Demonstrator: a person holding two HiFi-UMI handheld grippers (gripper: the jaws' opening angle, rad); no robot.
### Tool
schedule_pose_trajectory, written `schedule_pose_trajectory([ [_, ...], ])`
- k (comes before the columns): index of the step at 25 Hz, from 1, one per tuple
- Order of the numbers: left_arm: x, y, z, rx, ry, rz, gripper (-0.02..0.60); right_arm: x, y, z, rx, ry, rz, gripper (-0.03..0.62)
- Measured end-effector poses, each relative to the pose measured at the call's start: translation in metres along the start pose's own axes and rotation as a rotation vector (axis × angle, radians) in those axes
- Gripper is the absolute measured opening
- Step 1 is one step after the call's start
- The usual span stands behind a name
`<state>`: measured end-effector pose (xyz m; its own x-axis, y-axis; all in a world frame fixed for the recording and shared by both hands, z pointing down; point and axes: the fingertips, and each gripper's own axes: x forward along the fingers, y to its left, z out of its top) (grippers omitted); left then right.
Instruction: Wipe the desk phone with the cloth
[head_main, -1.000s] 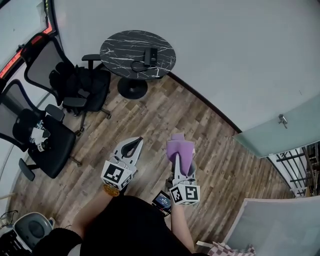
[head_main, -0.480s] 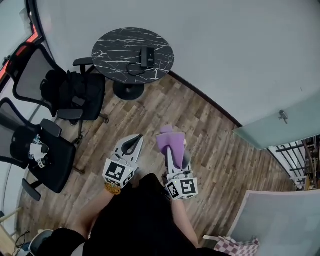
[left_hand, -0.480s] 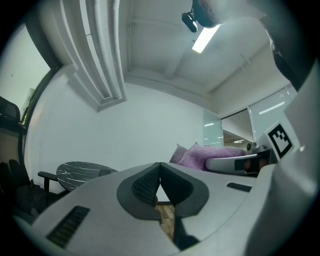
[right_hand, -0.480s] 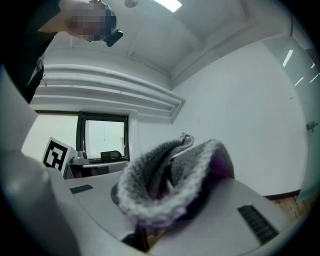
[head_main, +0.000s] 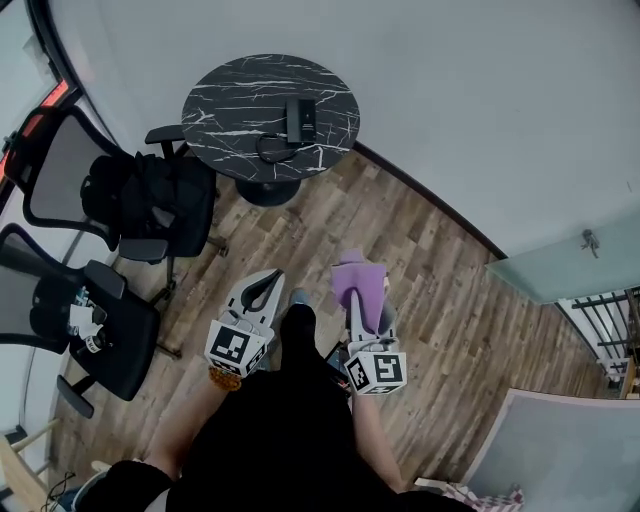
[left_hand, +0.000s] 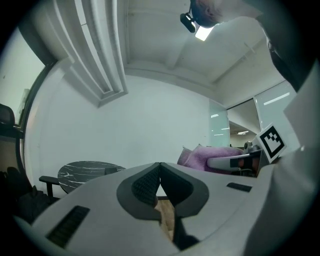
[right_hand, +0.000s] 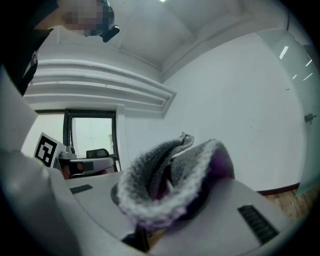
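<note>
A black desk phone (head_main: 297, 116) with a curled cord lies on a round black marble table (head_main: 225, 110) by the far wall. My right gripper (head_main: 358, 300) is shut on a folded purple cloth (head_main: 360, 287), which bulges between the jaws (right_hand: 172, 177) in the right gripper view. My left gripper (head_main: 264, 290) is held beside it, shut with nothing in it (left_hand: 160, 187). Both grippers hang over the wooden floor, well short of the table. The table (left_hand: 87, 172) and the cloth (left_hand: 210, 155) also show in the left gripper view.
Two black mesh office chairs (head_main: 150, 195) (head_main: 70, 320) stand left of the table. A white wall runs behind the table. A frosted glass door (head_main: 580, 265) is at the right. The person's dark clothing (head_main: 270, 440) fills the bottom of the head view.
The person has moved a little towards the table. Both grippers keep their pose, the cloth still in the right one.
</note>
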<state>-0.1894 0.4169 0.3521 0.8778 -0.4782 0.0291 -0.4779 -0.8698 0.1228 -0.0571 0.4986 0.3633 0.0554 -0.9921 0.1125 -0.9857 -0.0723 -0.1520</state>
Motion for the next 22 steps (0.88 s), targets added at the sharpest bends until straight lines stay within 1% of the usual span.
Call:
schedule_pose_trajectory([
  [3,0.037,0.023,0.001,0.022,0.035,0.043,0.012,0.043,-0.03,-0.002,0.017,0.023,0.023,0.064],
  [6,0.078,0.043,0.014,0.057,0.048,0.068,0.012,0.088,-0.063,0.009,0.013,0.037,0.05,0.064],
  [10,0.131,0.072,0.03,0.086,0.061,0.116,0.012,0.145,-0.107,0.034,-0.001,0.001,0.091,0.064],
  [14,0.175,0.094,0.031,0.108,0.07,0.163,0.012,0.195,-0.139,0.046,-0.025,-0.007,0.148,0.064],
  [17,0.203,0.11,0.032,0.073,0.06,0.213,0.012,0.232,-0.159,0.053,-0.066,-0.018,0.198,0.064],
  [19,0.212,0.12,0.036,0.046,0.049,0.249,0.012,0.251,-0.165,0.06,-0.093,-0.033,0.221,0.064],
  [22,0.219,0.128,0.031,0.058,0.07,0.274,0.012,0.269,-0.169,0.064,-0.099,-0.044,0.257,0.064],
])
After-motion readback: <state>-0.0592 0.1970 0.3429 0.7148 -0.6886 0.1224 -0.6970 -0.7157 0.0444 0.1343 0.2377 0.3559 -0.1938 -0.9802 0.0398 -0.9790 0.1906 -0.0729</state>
